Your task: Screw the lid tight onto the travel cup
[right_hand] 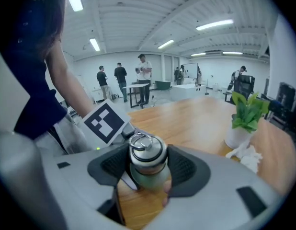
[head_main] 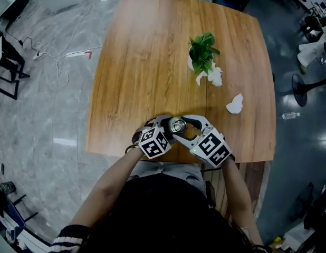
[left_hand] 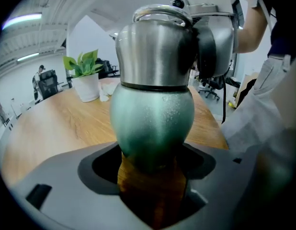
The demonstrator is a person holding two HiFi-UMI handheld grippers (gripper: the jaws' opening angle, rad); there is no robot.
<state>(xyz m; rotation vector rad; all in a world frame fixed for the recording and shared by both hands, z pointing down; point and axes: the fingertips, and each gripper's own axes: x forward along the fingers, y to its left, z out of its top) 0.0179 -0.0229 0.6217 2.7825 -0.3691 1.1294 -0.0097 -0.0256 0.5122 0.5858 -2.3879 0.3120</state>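
Left gripper (left_hand: 150, 176) seemingly grips travel cup (left_hand: 153, 123), right gripper (right_hand: 147, 169) lid (right_hand: 147, 150), by table (head_main: 152, 78) edge.

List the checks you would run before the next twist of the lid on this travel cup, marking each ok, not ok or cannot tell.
1. Left claw shut on the rounded body of the green metal travel cup: ok.
2. Right claw shut on the round brushed-steel lid: ok.
3. Lid sits level on the cup: ok, the seam looks even on the side that the left gripper view shows.
4. Lid fully tight: cannot tell.
5. Leafy green potted plant and crumpled white paper lie apart from both claws: ok.
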